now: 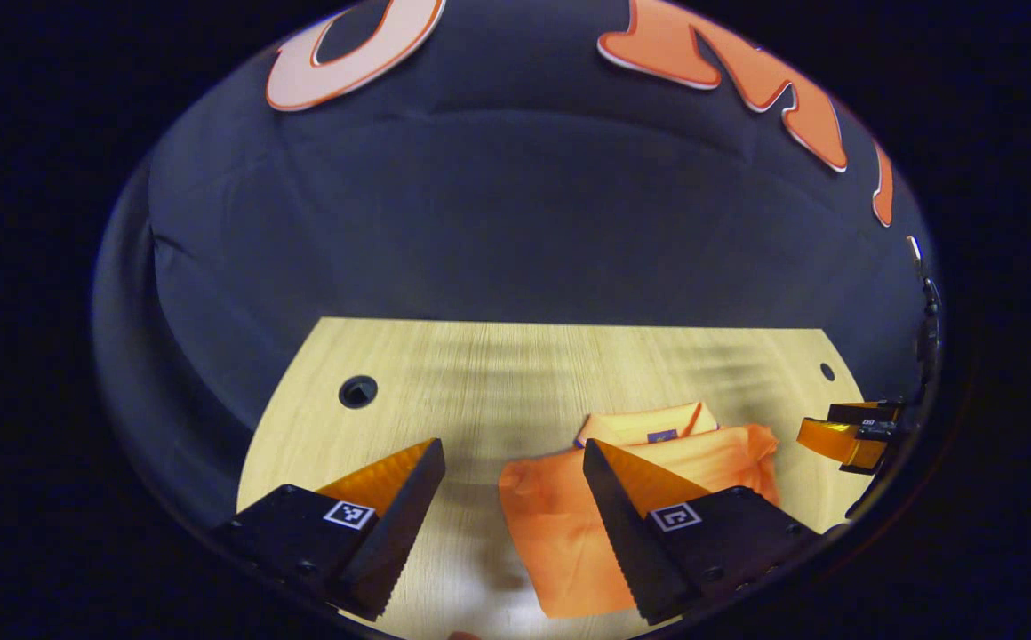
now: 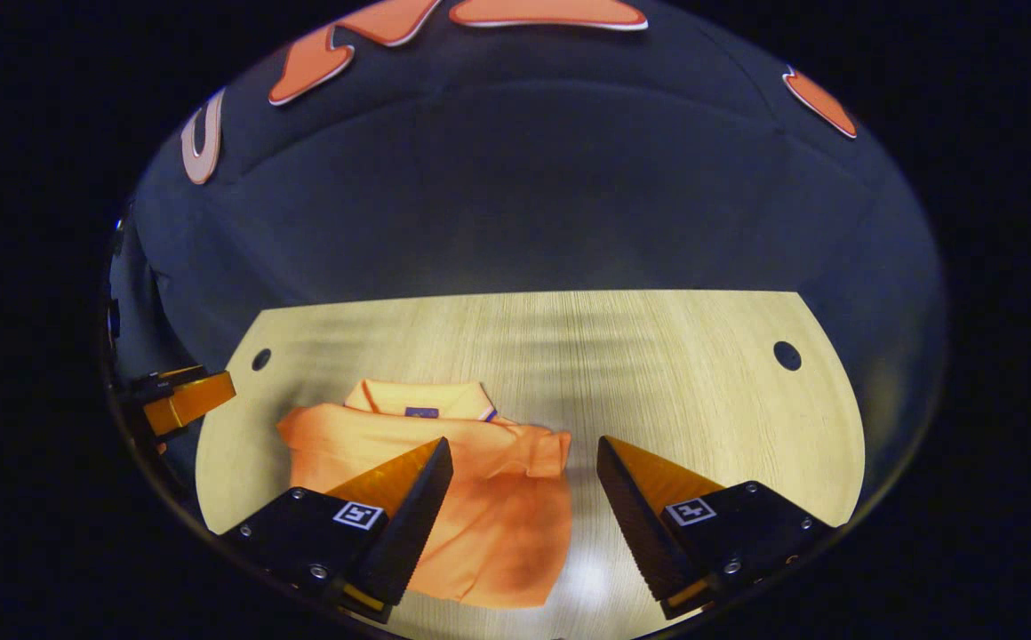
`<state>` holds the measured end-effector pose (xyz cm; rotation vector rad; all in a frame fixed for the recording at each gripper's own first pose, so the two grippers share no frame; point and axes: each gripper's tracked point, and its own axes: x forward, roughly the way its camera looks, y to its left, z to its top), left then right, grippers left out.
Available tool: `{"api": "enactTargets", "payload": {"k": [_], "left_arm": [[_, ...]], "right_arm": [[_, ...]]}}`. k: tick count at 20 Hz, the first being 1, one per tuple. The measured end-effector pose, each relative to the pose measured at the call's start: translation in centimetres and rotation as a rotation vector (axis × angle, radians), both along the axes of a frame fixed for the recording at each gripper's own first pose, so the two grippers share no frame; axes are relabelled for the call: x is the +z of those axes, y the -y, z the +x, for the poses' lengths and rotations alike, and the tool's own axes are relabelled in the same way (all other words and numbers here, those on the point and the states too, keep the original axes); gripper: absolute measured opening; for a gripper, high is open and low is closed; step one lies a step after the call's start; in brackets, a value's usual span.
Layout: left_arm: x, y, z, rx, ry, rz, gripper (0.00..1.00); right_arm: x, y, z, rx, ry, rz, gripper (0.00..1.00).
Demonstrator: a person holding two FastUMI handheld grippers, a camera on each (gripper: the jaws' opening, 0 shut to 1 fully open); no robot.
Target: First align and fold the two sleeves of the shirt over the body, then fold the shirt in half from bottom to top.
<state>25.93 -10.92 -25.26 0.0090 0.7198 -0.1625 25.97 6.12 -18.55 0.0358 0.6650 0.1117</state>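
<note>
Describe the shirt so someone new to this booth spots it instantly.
Start at the light wooden table set against the black booth wall. On it lies a folded orange polo shirt, collar toward the wall, under the open left gripper and open right gripper. It is the only cloth item on the table; a small dark label sits inside the collar.

The polo shirt [image 2: 480, 507] is plain orange with a small dark collar tag; the table [image 2: 658, 356] is pale woodgrain.

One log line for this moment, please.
orange polo shirt: folded, on wooden table | left tool: open, empty | right tool: open, empty
</note>
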Motion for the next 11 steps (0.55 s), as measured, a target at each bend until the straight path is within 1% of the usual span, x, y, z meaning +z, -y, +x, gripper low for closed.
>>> {"api": "enactTargets", "payload": {"k": [3, 6, 8, 11], "left_arm": [[4.7, -0.4, -1.4, -0.012, 0.082, -0.001, 0.98], [10.2, -0.4, -3.3, -0.018, 0.183, -0.005, 0.98], [13.3, 0.2, -5.6, -0.026, 0.245, -0.006, 0.98], [18.5, 0.1, -9.1, -0.016, 0.340, -0.022, 0.98]], "right_arm": [[4.5, 0.3, -1.8, -0.007, 0.080, 0.028, 0.99], [8.6, 0.6, -4.4, -0.003, 0.152, 0.059, 0.99], [10.7, 0.9, -6.5, 0.006, 0.187, 0.068, 0.99], [14.3, 1.2, -9.6, 0.022, 0.274, 0.082, 0.99]]}}
